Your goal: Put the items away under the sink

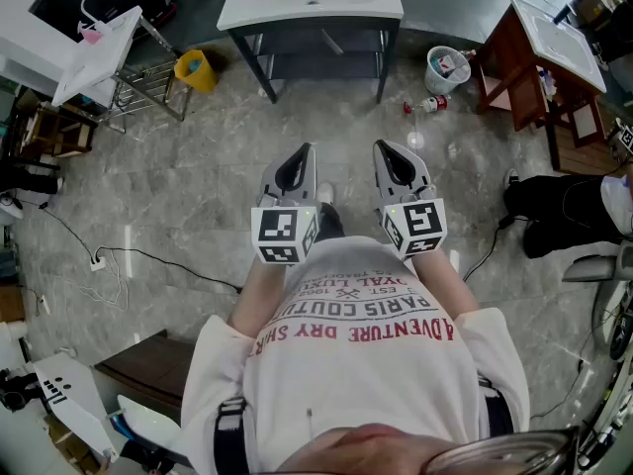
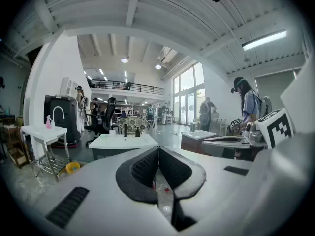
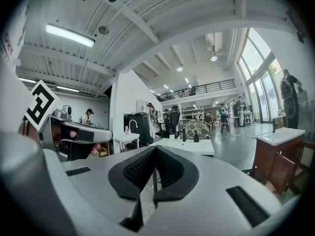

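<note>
Well back from the sink (image 1: 310, 3), the left tool (image 1: 301, 162) and right tool (image 1: 389, 159) hover with jaws together on nothing (no pickup begun, I judge). A bottle (image 1: 431, 104) lies on the floor (image 1: 198, 196) near the sink; next comes stepping forward and opening one tool.

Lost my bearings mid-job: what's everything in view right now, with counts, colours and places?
Sink vanity: one, white top on dark frame, top centre.
Sink stand: one, white top, metal legs, top left.
Bucket: one, yellow, floor beside the sink stand.
Bin: one, pale, floor right of the sink vanity.
Bottle: one, pale with red end, floor beside bin.
Wooden vanity: one, brown, white top, top right.
Power strip: one, white, floor at left.
Left gripper: one, grey, fingers shut, empty.
Right gripper: one, grey, fingers shut, empty.
</note>
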Demonstrator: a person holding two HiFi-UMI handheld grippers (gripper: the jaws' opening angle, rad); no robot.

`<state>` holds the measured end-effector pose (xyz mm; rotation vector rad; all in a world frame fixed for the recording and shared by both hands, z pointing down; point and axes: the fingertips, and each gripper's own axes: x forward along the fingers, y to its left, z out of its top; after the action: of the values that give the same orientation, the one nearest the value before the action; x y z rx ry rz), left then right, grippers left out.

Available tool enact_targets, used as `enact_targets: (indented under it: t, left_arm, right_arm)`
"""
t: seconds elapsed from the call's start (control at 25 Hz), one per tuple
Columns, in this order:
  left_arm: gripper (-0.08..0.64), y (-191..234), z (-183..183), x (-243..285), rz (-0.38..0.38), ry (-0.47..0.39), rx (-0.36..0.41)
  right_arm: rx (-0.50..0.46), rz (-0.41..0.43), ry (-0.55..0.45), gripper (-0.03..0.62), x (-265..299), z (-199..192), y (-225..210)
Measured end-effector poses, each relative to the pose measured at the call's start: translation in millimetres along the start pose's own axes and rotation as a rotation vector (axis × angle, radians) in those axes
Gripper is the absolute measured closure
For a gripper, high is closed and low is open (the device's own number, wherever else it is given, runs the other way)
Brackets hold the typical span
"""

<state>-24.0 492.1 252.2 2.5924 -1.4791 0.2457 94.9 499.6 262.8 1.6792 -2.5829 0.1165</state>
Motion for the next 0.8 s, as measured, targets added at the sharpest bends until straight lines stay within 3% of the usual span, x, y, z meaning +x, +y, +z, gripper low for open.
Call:
enact_targets:
  t: [0.4, 0.8]
  left_arm:
    - [0.537, 3, -5, 7, 0.003, 0.016, -0.042]
    - [0.537, -2, -18, 33, -0.015, 0.054, -0.06]
  right_arm:
    - [0.003, -0.011, 0.013, 0.568, -2, -4, -6]
    - [0.082, -0.014, 0.014, 0.568, 17, -13, -24]
